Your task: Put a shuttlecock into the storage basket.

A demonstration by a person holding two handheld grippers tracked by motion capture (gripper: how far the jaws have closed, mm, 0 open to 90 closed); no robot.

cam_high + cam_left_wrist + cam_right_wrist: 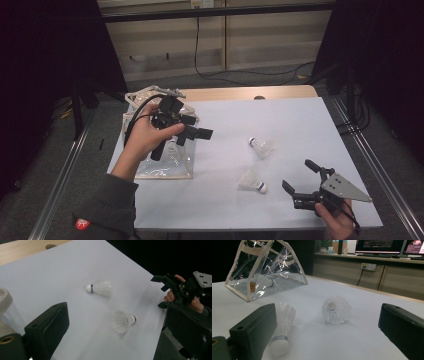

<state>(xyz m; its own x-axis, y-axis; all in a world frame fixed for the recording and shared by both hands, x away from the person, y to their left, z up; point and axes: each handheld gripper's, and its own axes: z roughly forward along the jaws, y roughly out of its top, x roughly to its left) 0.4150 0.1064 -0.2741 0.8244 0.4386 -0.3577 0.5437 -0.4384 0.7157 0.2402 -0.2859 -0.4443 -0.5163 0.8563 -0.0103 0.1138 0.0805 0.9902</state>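
High view, left to right: a clear plastic pouch [165, 162] with cream edging lies at the left edge of the white surface [280, 120]. The left claw [192, 133] is held above it in the person's left hand [145, 136], its jaws apart with nothing between them. In the right gripper view one shuttlecock [268, 281] lies inside the pouch, behind the clear wall. Right of centre two more shuttlecocks rest on the bare surface, near each other but not touching: the farther shuttlecock [261, 147] lies on its side, cork toward the pouch, and the nearer shuttlecock [252, 181] lies with its cork toward the right claw. The right claw [299, 177] sits low at the near right corner, held in the right hand [336, 222], carrying a grey three-cornered plate [344, 188] — its jaws stand wide apart and empty, just beside the nearer shuttlecock. In the left gripper view both loose shuttlecocks lie between the two black jaws, well beyond them.
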